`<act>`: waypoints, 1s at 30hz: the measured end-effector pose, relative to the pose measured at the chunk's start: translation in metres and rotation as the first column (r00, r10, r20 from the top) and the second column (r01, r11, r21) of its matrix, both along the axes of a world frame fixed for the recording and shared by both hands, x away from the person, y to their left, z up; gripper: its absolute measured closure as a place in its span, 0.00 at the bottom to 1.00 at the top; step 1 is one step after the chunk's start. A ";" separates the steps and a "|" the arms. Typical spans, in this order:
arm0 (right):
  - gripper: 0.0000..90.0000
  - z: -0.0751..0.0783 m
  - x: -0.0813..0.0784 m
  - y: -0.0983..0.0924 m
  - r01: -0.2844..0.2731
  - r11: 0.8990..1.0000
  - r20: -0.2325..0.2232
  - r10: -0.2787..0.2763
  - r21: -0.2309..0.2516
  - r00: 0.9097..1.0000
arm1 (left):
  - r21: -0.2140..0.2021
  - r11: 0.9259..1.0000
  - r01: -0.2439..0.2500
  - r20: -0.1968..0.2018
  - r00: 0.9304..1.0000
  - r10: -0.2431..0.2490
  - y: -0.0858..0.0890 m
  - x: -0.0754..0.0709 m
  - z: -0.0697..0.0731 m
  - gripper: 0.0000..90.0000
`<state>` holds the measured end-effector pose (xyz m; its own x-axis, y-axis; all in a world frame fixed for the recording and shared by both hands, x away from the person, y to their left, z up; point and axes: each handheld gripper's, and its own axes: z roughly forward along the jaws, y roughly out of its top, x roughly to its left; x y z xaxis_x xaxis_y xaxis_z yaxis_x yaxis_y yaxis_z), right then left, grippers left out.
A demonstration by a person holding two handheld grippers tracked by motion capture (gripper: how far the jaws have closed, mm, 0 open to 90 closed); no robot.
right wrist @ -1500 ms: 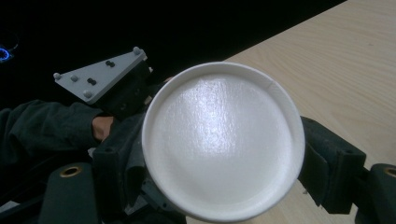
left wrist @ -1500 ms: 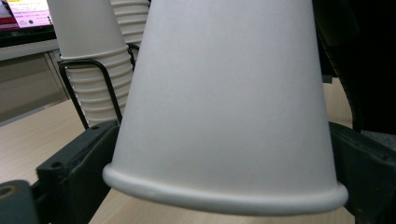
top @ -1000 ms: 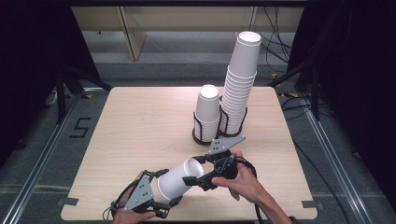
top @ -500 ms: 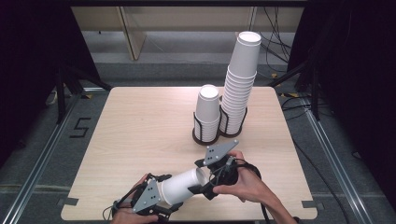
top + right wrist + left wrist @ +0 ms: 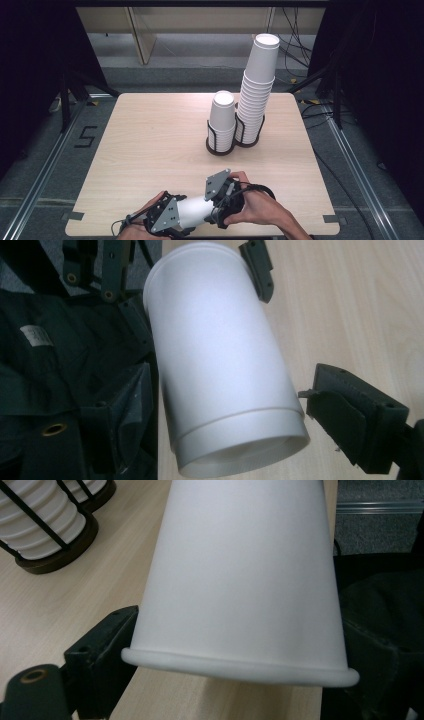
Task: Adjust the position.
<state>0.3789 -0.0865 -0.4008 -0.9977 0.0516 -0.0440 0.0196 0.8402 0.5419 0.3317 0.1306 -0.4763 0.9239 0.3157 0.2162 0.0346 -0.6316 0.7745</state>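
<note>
- white paper cup (image 5: 192,211) lies level at the bottom centre of the frame, above the desk (image 5: 150,145).
- left gripper (image 5: 172,225): jaws, just closing, grasp the cup's rim end.
- right gripper (image 5: 212,207): jaws released around its base.

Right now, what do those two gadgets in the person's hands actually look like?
Each is a black hand-held tool. The left claw and the right claw both carry a grey three-cornered plate on top. Their jaws are blocky black pieces with screw holes and a brass-coloured eyelet near the base. A black cable loops from the right one. The forearms show no sleeves.
</note>
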 end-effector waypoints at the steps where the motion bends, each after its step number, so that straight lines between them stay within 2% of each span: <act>1: 0.20 -0.002 -0.001 0.001 -0.005 1.000 0.003 0.005 -0.013 1.000 | 0.003 1.000 0.011 -0.011 1.000 -0.011 -0.001 0.000 0.000 0.12; 2: 0.20 -0.003 -0.002 0.002 -0.013 0.999 0.006 0.013 -0.029 1.000 | 0.026 0.999 0.019 -0.007 1.000 -0.019 0.000 -0.001 0.001 0.12; 3: 0.20 -0.007 -0.003 0.005 -0.032 0.998 0.023 0.033 -0.063 0.999 | 0.016 1.000 0.017 -0.015 1.000 -0.017 -0.001 -0.001 0.001 0.12; 4: 0.20 -0.009 -0.004 0.007 -0.036 0.997 0.017 0.037 -0.073 0.999 | 0.034 0.999 0.029 -0.014 0.999 -0.029 -0.001 -0.001 0.001 0.12; 5: 0.20 -0.009 -0.004 0.007 -0.036 0.997 0.017 0.037 -0.073 0.999 | 0.034 0.999 0.029 -0.014 0.999 -0.029 -0.001 -0.001 0.001 0.12; 6: 0.20 -0.013 -0.004 0.009 -0.058 0.991 0.053 0.065 -0.118 0.996 | 0.040 0.998 0.039 -0.011 0.999 -0.038 -0.001 -0.001 0.002 0.12; 9: 0.20 -0.016 -0.007 0.012 -0.057 0.988 0.065 0.067 -0.144 0.996 | 0.037 0.999 0.039 -0.017 0.999 -0.038 -0.001 -0.002 0.003 0.12; 10: 0.21 -0.019 -0.012 0.014 -0.041 0.979 0.058 0.054 -0.198 0.997 | 0.021 0.999 0.035 -0.020 0.999 -0.035 -0.002 -0.003 0.002 0.12; 12: 0.21 -0.021 -0.014 0.016 -0.046 0.978 0.062 0.060 -0.201 0.996 | 0.019 0.999 0.040 -0.029 0.999 -0.040 -0.003 -0.003 0.002 0.12; 13: 0.21 -0.022 -0.016 0.017 -0.027 0.977 0.051 0.039 -0.213 0.998 | 0.037 0.998 0.053 -0.030 0.998 -0.052 -0.002 -0.003 0.002 0.12; 14: 0.21 -0.023 -0.016 0.018 -0.036 0.974 0.057 0.050 -0.223 0.997 | 0.021 0.999 0.049 -0.032 0.998 -0.048 -0.003 -0.003 0.002 0.12; 15: 0.22 -0.025 -0.017 0.020 -0.047 0.972 0.059 0.062 -0.230 0.996 | 0.041 0.998 0.054 -0.021 0.998 -0.053 -0.003 -0.003 0.003 0.12; 16: 0.23 -0.026 -0.016 0.020 -0.059 0.970 0.063 0.076 -0.235 0.995 | 0.020 0.998 0.055 -0.032 0.998 -0.054 -0.003 -0.004 0.003 0.12; 18: 0.24 -0.026 -0.018 0.020 -0.044 0.969 0.057 0.059 -0.244 0.997 | 0.016 0.998 0.056 -0.031 0.998 -0.055 -0.004 -0.004 0.002 0.12; 19: 0.25 -0.027 -0.016 0.021 -0.073 0.968 0.069 0.092 -0.241 0.993 | 0.014 0.998 0.059 -0.033 0.998 -0.058 -0.003 -0.004 0.002 0.12; 20: 0.25 -0.027 -0.016 0.020 -0.073 0.968 0.057 0.089 -0.242 0.994 | -0.019 0.998 0.057 -0.043 0.997 -0.057 -0.003 -0.003 0.002 0.10; 21: 0.25 -0.027 -0.016 0.020 -0.073 0.968 0.057 0.089 -0.242 0.994 | -0.019 0.998 0.057 -0.043 0.997 -0.057 -0.003 -0.003 0.002 0.09; 23: 0.24 -0.028 -0.014 0.017 -0.066 0.968 0.046 0.079 -0.240 0.996 | -0.048 0.997 0.054 -0.044 0.997 -0.056 -0.001 -0.001 0.001 0.07; 24: 0.24 -0.028 -0.013 0.015 -0.053 0.970 0.035 0.063 -0.236 0.997 | -0.082 0.996 0.043 -0.049 0.998 -0.047 0.000 0.000 0.000 0.07; 25: 0.24 -0.027 -0.009 0.011 -0.043 0.977 0.025 0.049 -0.210 0.998 | -0.133 0.991 0.011 -0.056 0.998 -0.019 0.004 0.003 0.000 0.06; 26: 0.24 -0.027 -0.009 0.011 -0.043 0.977 0.025 0.049 -0.210 0.998 | -0.133 0.991 0.011 -0.056 0.998 -0.019 0.004 0.003 0.000 0.06; 27: 0.24 -0.027 -0.005 0.010 -0.067 0.982 0.034 0.074 -0.178 0.997 | -0.148 0.989 0.003 -0.065 0.998 -0.013 0.006 0.005 0.000 0.06; 28: 0.25 -0.027 0.001 0.008 -0.108 0.984 0.061 0.117 -0.145 0.991 | -0.185 0.983 -0.012 -0.073 0.997 -0.002 0.008 0.005 0.000 0.07; 29: 0.25 -0.026 0.000 0.004 -0.052 0.989 0.024 0.056 -0.141 0.998 | -0.208 0.978 -0.019 -0.078 0.997 0.003 0.010 0.007 0.000 0.07; 30: 0.25 -0.026 0.005 0.001 -0.087 0.990 0.038 0.092 -0.113 0.995 | -0.226 0.974 -0.028 -0.083 0.997 0.010 0.012 0.008 0.001 0.09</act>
